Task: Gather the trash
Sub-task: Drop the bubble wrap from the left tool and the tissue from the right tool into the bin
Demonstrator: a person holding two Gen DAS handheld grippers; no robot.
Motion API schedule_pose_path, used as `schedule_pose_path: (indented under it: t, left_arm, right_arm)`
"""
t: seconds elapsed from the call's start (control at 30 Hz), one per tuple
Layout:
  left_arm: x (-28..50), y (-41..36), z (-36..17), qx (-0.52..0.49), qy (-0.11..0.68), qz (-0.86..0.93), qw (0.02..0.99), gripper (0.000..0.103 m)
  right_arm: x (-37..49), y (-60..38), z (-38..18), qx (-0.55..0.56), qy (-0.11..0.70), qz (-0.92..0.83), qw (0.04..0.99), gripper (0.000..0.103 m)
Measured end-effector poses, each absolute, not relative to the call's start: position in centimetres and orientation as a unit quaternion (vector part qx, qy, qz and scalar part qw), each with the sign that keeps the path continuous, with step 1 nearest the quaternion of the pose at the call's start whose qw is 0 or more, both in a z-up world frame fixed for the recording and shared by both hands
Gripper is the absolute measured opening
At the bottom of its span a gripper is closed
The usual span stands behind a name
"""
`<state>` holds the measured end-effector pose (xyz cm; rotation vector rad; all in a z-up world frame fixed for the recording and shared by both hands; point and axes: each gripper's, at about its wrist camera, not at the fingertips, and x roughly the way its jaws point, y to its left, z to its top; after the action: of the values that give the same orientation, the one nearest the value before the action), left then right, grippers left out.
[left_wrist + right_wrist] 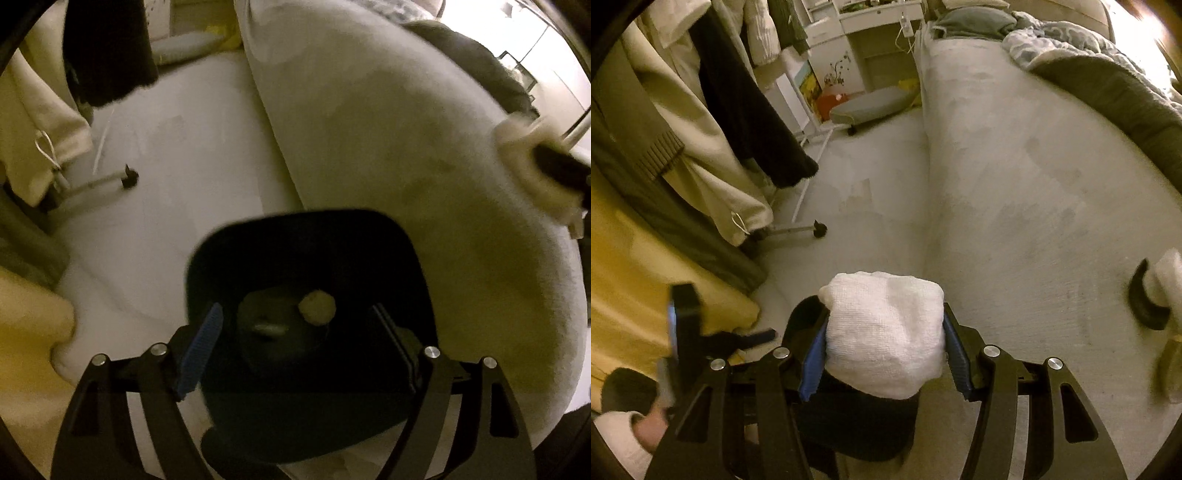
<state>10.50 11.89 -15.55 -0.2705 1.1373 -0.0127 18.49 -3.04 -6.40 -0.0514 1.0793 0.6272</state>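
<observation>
A black trash bin stands on the pale floor beside the bed. In the left wrist view my left gripper hangs open over its mouth with nothing between the fingers. A crumpled beige ball and another small scrap lie at the bottom. My right gripper is shut on a white wad of tissue, held above the bin. The same wad shows at the right edge of the left wrist view. The left gripper and a hand appear low on the left in the right wrist view.
A bed with a pale sheet and rumpled blankets fills the right. A black curved thing lies on it. Clothes hang from a wheeled rack on the left. A white desk stands at the far end.
</observation>
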Motion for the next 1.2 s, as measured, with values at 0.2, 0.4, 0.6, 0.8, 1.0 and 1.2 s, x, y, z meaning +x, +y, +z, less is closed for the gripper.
schedule_pose_path:
  t: [0.2, 0.4, 0.6, 0.8, 1.0, 1.2]
  left_arm:
    - [9.5, 13.4, -12.8, -0.118, 0.509, 0.001, 0.853, 0.08]
    - [8.6, 15.0, -9.5, -0.131, 0.474, 0.001, 0.871, 0.075]
    - [7.6, 16.2, -6.1, -0.121, 0.441, 0.001, 0.889, 0.068]
    - [7.1, 16.7, -4.2, -0.124, 0.428, -0.003, 0.895, 0.061]
    - [6.7, 16.3, -2.5, -0.118, 0.415, -0.013, 0.902, 0.057]
    - [6.7, 16.2, -0.8, -0.131, 0.402, -0.019, 0.906, 0.056]
  right_arm:
    - [18.2, -1.6, -8.9, -0.04, 0.524, 0.292, 0.799, 0.057]
    - [17.5, 0.4, -10.4, -0.061, 0.533, 0.29, 0.792, 0.057]
    - [16.7, 2.9, -12.7, -0.09, 0.547, 0.301, 0.776, 0.057]
    - [15.9, 4.9, -15.3, -0.109, 0.565, 0.309, 0.757, 0.057]
    - [15.6, 6.4, -17.8, -0.122, 0.587, 0.309, 0.739, 0.057]
    - [15.4, 7.3, -20.4, -0.138, 0.606, 0.304, 0.722, 0.057]
